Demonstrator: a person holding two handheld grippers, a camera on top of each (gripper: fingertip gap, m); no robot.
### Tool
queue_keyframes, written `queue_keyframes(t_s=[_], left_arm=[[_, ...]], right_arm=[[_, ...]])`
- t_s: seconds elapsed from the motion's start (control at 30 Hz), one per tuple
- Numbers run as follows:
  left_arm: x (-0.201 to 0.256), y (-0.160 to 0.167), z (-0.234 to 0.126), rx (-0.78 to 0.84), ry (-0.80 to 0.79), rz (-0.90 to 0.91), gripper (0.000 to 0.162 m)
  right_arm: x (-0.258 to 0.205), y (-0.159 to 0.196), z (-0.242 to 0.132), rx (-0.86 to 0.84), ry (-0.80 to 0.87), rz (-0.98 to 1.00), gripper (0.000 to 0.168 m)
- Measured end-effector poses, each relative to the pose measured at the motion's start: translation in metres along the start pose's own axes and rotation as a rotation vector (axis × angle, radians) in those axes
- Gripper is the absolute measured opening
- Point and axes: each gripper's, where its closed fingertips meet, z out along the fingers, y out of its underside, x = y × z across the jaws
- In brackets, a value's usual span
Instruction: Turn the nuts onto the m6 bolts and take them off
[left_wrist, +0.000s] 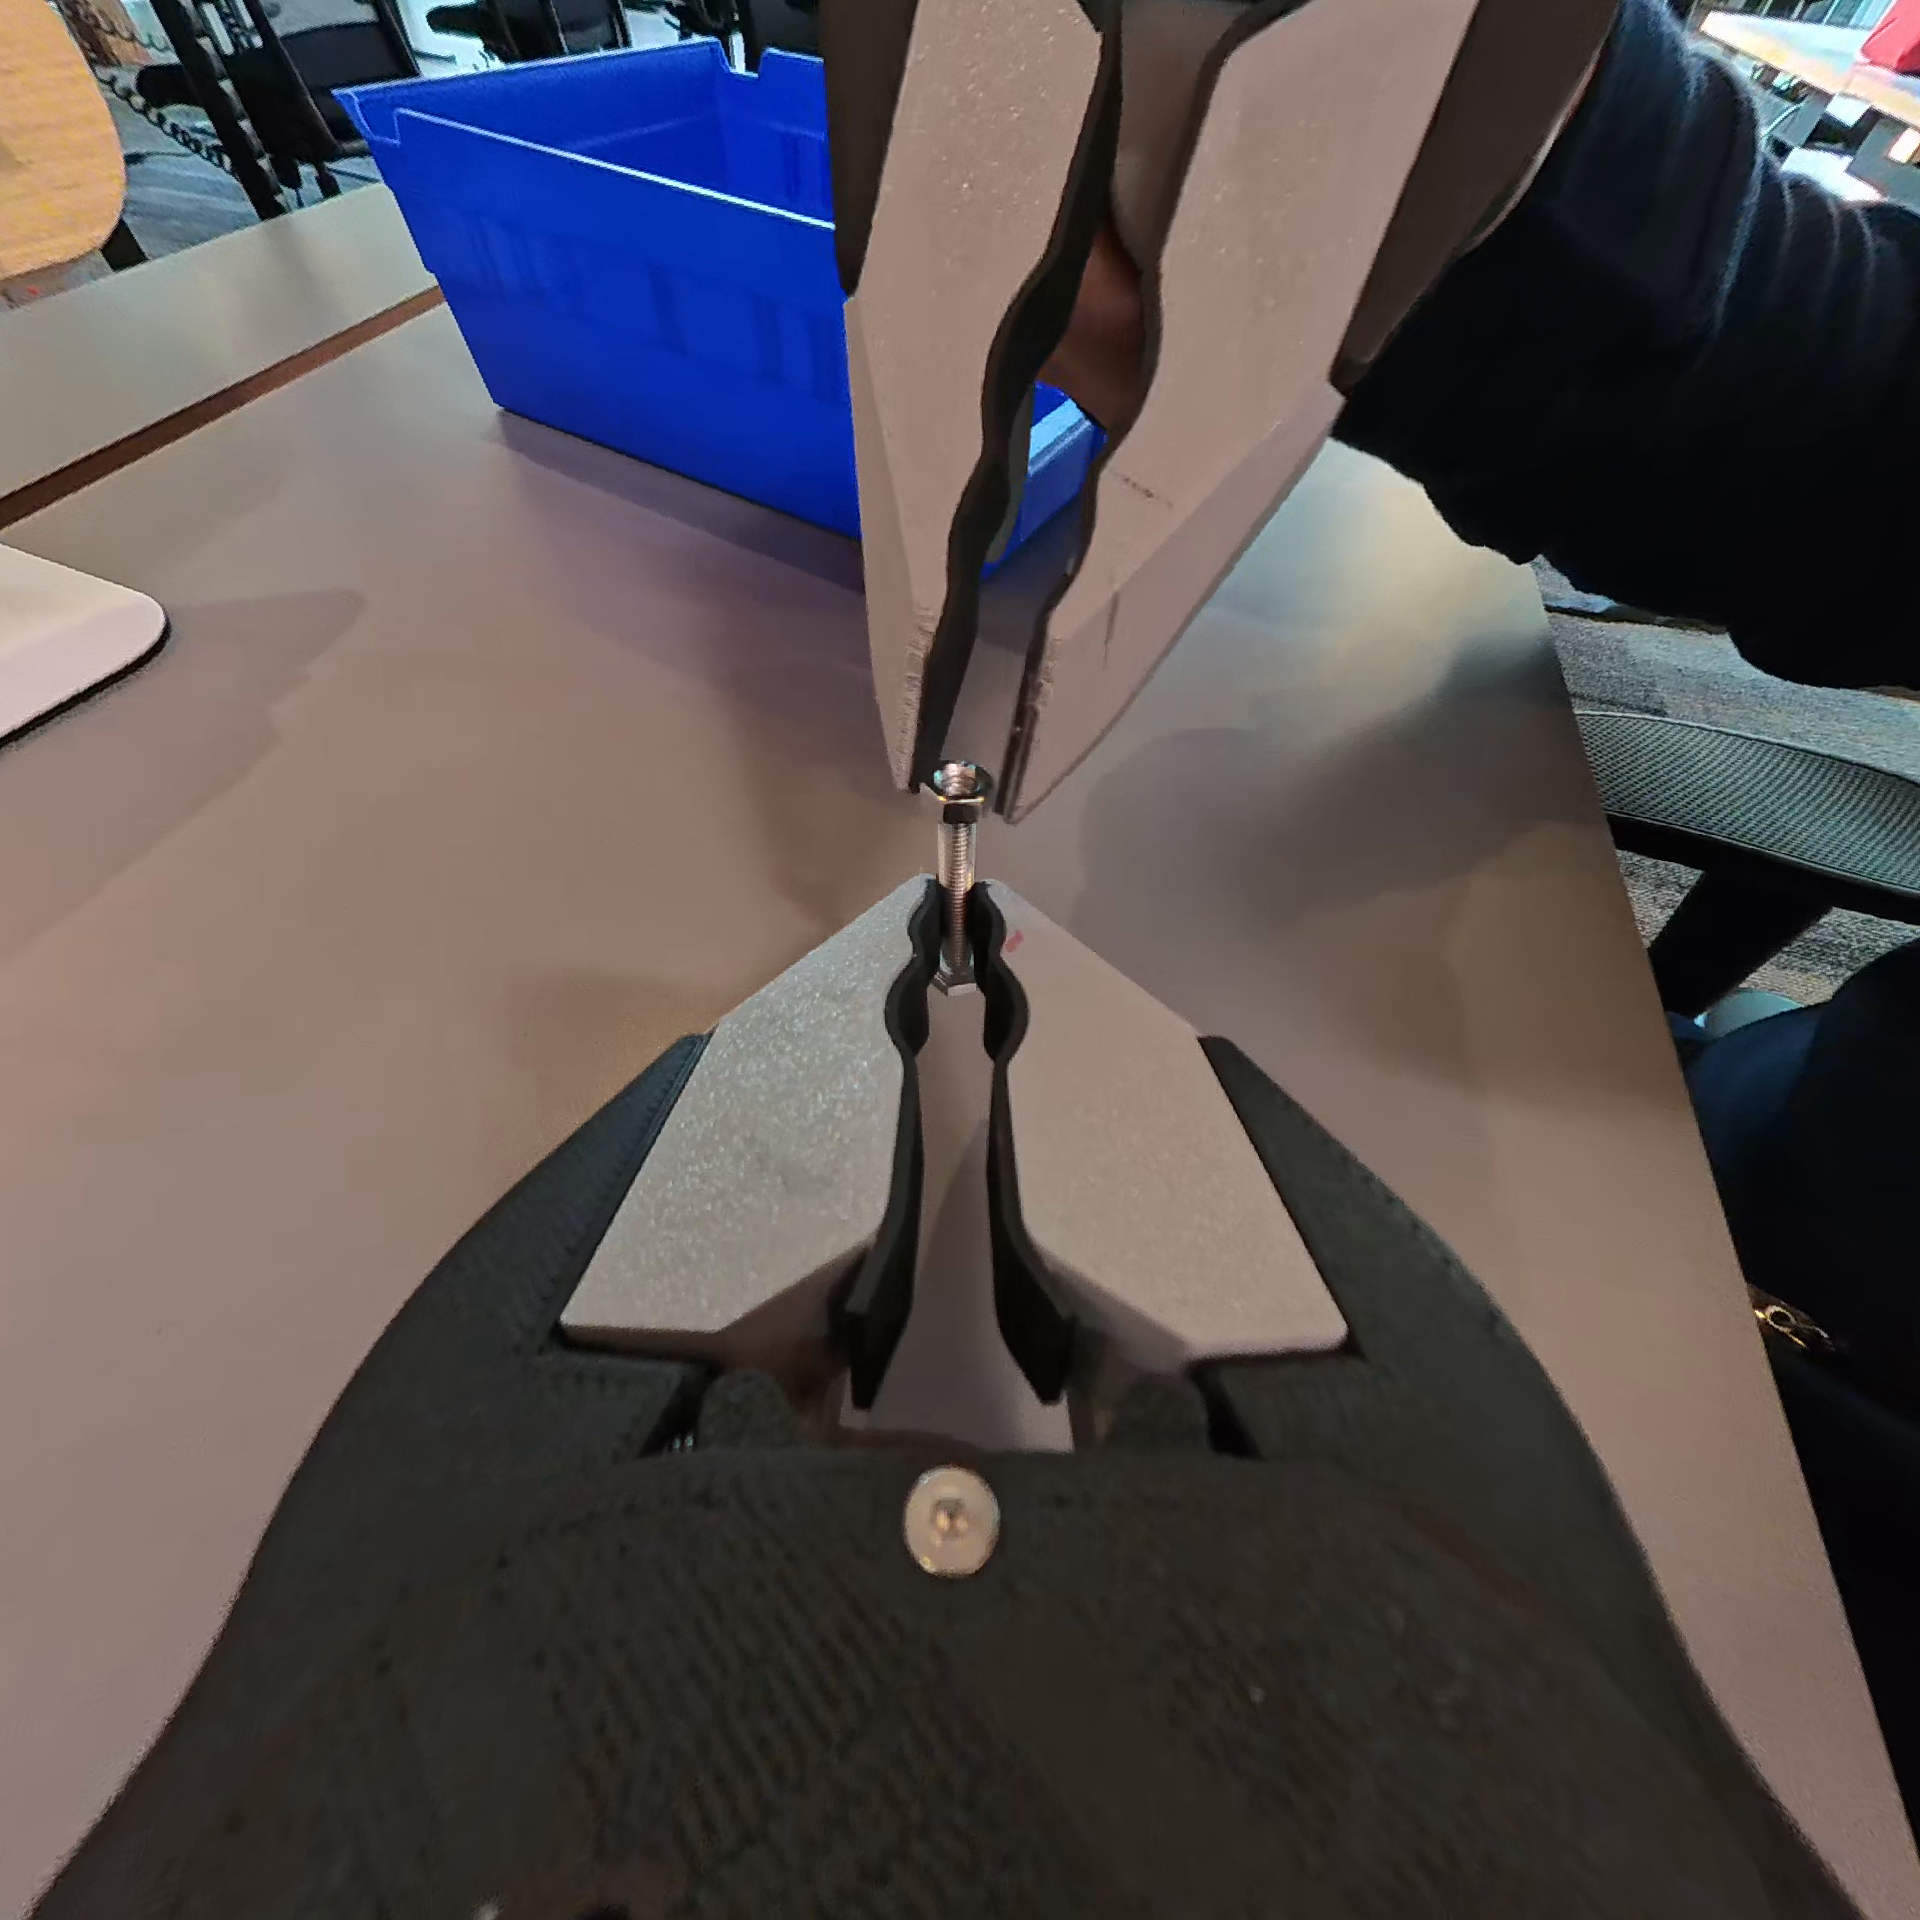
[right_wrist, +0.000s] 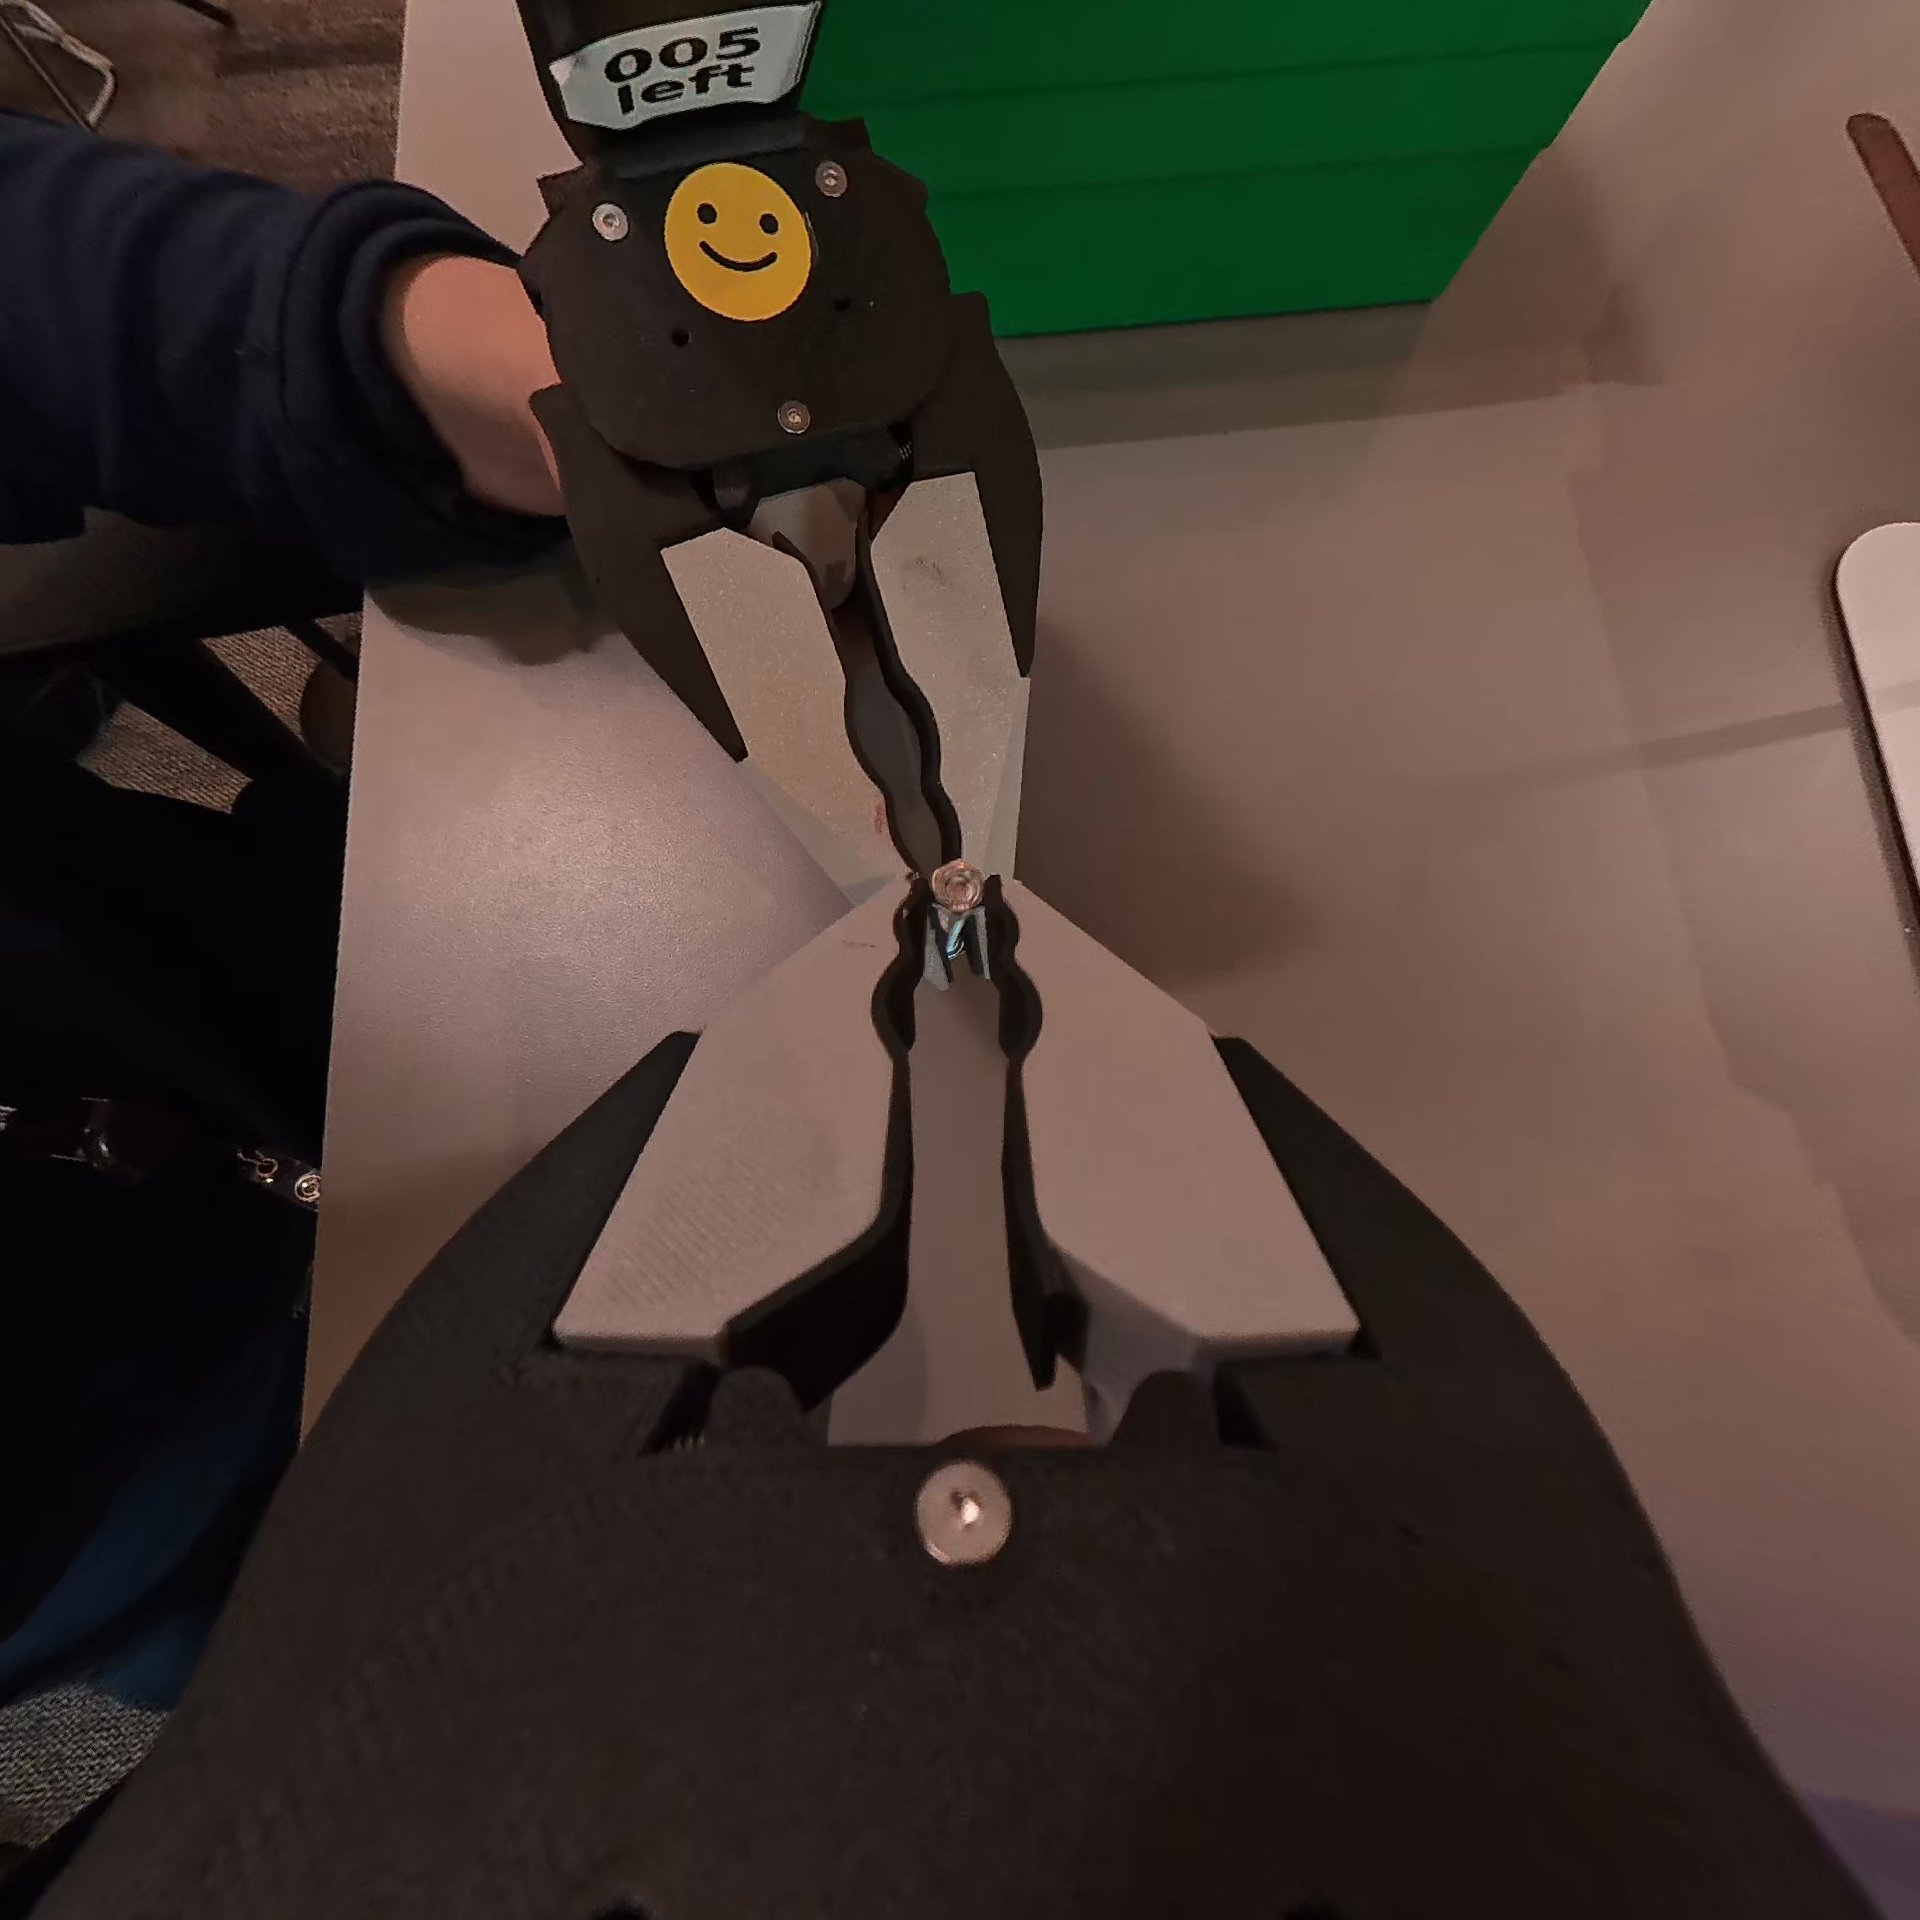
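My left gripper is shut on a silver bolt. The bolt head sits back between its black pads and the threaded shaft points forward over the grey table. A silver nut sits at the far end of the shaft. My right gripper comes down from above and is shut on that nut. In the right wrist view, my right gripper pinches the nut at its tips. The left gripper, with a yellow smiley sticker, reaches in from the top and meets it tip to tip.
A blue plastic bin stands on the table behind the right gripper. A green bin stands behind the left one. A white flat object lies at the table's left. The table edge and an office chair are to the right. My two grippers' fingertips are within a few centimetres of each other. The white flat object is about 30 centimeters from my left fingertips.
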Motion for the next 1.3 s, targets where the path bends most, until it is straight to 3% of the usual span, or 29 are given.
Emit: queue_keyframes(t_s=[0.33,0.53,1.2,1.3], left_arm=[[-0.001,-0.002,-0.001,0.013,0.001,-0.007,0.003],[0.002,-0.003,0.000,0.018,0.012,-0.001,0.003],[-0.004,-0.004,-0.002,0.030,-0.010,-0.028,0.004],[-0.011,-0.005,-0.004,0.042,-0.033,-0.052,0.003]], right_arm=[[-0.004,-0.003,-0.008,0.161,-0.036,0.069,0.027],[-0.005,-0.008,-0.006,0.281,-0.053,0.082,0.029],[-0.006,-0.005,0.001,0.268,-0.014,0.051,0.029],[-0.005,-0.002,-0.005,0.272,-0.010,0.054,0.022]])
